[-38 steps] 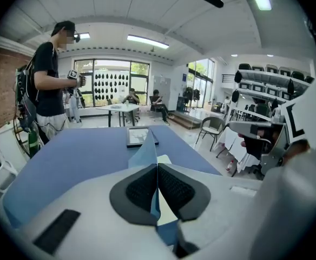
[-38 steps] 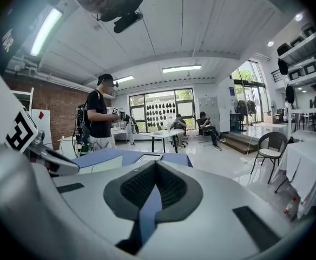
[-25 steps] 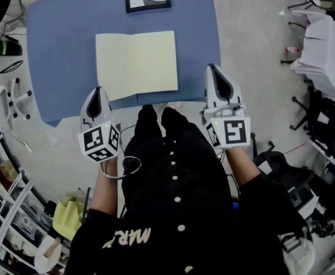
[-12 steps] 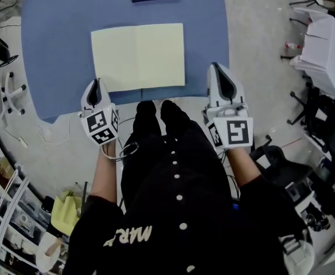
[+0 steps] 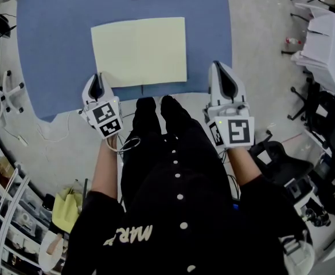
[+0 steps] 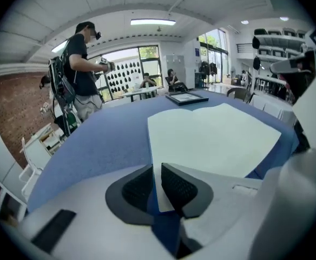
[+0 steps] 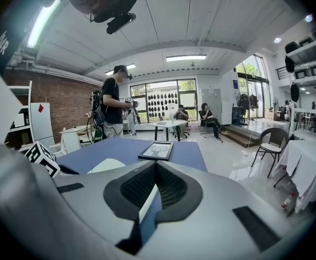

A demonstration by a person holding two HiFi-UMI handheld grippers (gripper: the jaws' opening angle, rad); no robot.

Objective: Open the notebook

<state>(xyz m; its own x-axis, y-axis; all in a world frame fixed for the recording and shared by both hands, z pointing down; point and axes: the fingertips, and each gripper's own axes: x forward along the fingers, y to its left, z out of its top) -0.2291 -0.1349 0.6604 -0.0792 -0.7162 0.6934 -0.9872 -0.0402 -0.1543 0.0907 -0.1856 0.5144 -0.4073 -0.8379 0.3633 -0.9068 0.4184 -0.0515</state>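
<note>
Large blue rectangular bench (image 5: 47, 44) carrying the task's thing, a pale yellow paper notebook (image 5: 139, 51), which lies flat toward the bench's near edge, about midway across. The notebook is already spread open: two blank pages side by side, with a slight dip at the centre fold. The opening therefore appears done, and by this reading only release and withdrawal remain. Left tool (image 5: 97, 79), at the bench's near edge: its jaws are parting. The notebook's near left corner shows in the narrow gap, and the pads do not press on it. Right tool (image 5: 218, 65), over the bench's near right corner: clenched on nothing.
</note>
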